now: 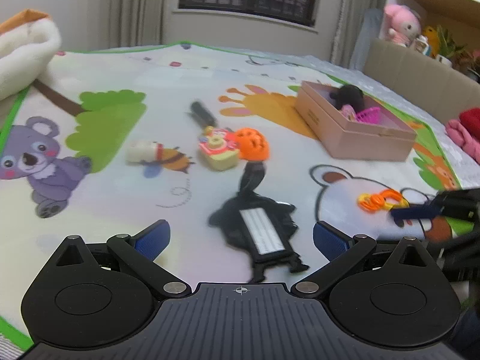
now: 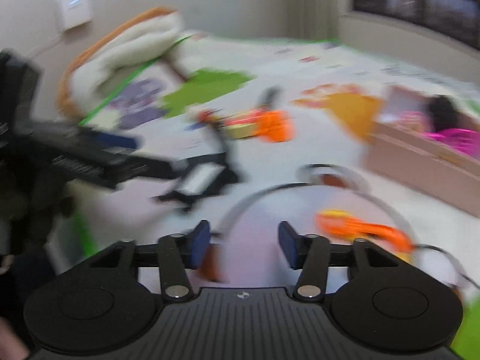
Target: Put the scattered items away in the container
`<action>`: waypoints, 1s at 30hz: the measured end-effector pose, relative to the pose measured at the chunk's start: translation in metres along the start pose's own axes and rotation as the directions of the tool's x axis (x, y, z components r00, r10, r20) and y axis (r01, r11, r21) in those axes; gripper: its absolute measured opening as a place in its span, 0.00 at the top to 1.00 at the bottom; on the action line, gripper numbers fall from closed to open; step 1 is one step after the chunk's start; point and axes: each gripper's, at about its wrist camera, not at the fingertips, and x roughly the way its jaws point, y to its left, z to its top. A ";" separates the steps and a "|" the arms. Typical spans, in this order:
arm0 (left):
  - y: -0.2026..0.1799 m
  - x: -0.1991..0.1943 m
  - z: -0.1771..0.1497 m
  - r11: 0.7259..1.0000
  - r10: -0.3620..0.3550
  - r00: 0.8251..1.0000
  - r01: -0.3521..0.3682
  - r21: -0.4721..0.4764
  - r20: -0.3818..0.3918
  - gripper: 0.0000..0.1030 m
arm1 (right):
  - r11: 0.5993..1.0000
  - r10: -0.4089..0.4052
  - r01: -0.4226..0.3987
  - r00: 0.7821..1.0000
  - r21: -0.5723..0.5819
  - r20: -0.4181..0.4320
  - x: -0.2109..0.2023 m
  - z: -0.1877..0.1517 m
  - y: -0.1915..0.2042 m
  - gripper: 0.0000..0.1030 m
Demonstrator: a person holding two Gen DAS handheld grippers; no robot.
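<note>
A pink open box (image 1: 354, 138) stands on the play mat at the right, with a black plush (image 1: 349, 96) and a pink basket (image 1: 367, 115) inside. Scattered on the mat are an orange ball (image 1: 252, 144), a toy camera (image 1: 217, 150), a black stick (image 1: 202, 114), a white roll (image 1: 141, 151), a black pouch with a white label (image 1: 261, 231) and an orange-yellow ring toy (image 1: 379, 199). My left gripper (image 1: 240, 235) is open above the pouch. My right gripper (image 2: 244, 240) is open and empty, with the ring toy (image 2: 360, 228) just to its right. The right wrist view is blurred.
A white fleecy bed (image 1: 24, 51) with an orange rim lies at the mat's far left. A large cardboard box (image 1: 420, 69) of plush toys stands behind the pink box. Pink and red cloth (image 1: 465, 132) lies at the right edge.
</note>
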 end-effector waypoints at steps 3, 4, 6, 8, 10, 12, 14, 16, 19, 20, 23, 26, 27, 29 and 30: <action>-0.011 0.007 -0.003 1.000 -0.023 1.000 0.023 0.010 -0.013 0.00 | 0.994 -0.097 0.096 0.995 0.058 0.018 -0.010 -0.010 -0.027 0.36; -0.015 0.010 -0.004 0.999 -0.029 0.999 0.029 0.013 -0.015 0.00 | 0.990 -0.122 0.121 0.992 0.074 0.015 -0.009 -0.012 -0.035 0.34; -0.023 0.012 -0.007 0.999 -0.034 0.999 0.034 0.029 -0.014 0.00 | 0.983 -0.166 0.164 0.986 0.085 0.016 -0.008 -0.015 -0.046 0.34; -0.029 0.012 -0.008 0.998 -0.035 0.999 0.036 0.053 -0.017 0.00 | 0.983 -0.184 0.183 0.983 0.031 0.026 -0.005 -0.016 -0.049 0.34; -0.032 0.012 -0.010 0.997 -0.036 0.999 0.038 0.066 -0.022 0.00 | 0.981 -0.183 0.185 0.982 -0.059 0.035 0.001 -0.014 -0.050 0.34; -0.031 0.013 -0.010 0.998 -0.033 0.999 0.034 0.055 -0.030 0.00 | 0.984 -0.170 0.172 0.985 -0.052 0.027 0.006 -0.007 -0.062 0.34; -0.028 0.015 -0.011 0.999 -0.034 0.999 0.036 0.035 -0.040 0.00 | 0.990 -0.135 0.134 0.991 0.049 0.006 0.010 0.000 -0.083 0.34; -0.025 0.018 -0.012 0.999 -0.038 0.998 0.040 0.020 -0.053 0.00 | 0.991 -0.050 0.050 0.999 0.125 0.000 0.015 0.004 -0.099 0.34; -0.024 0.021 -0.011 0.999 -0.030 0.998 0.031 0.017 -0.059 0.00 | 0.986 0.006 -0.004 1.000 0.166 -0.008 0.026 0.001 -0.107 0.32; -0.023 0.021 -0.011 0.999 -0.028 0.998 0.029 0.015 -0.058 0.00 | 0.987 -0.002 0.004 1.000 0.161 -0.011 0.027 0.000 -0.104 0.31; -0.020 0.022 -0.010 1.000 -0.021 0.998 0.021 0.008 -0.056 0.00 | 0.987 0.038 -0.034 0.999 0.156 -0.019 0.019 -0.004 -0.088 0.27; -0.017 0.025 -0.009 1.000 -0.018 0.998 0.018 0.002 -0.058 0.00 | 0.988 0.121 -0.119 0.993 0.094 -0.010 0.003 -0.009 -0.062 0.27; -0.017 0.026 -0.009 1.000 -0.018 0.998 0.018 -0.001 -0.059 0.00 | 0.994 0.092 -0.092 0.996 0.060 0.003 -0.001 -0.010 -0.052 0.27; -0.017 0.027 -0.010 1.000 -0.022 0.998 0.022 -0.004 -0.061 0.00 | 0.999 0.007 -0.008 1.000 0.049 0.016 -0.001 -0.008 -0.045 0.27; -0.017 0.027 -0.010 1.000 -0.025 0.998 0.025 -0.005 -0.062 0.00 | 0.997 -0.045 0.044 0.999 0.066 0.018 0.003 -0.006 -0.045 0.27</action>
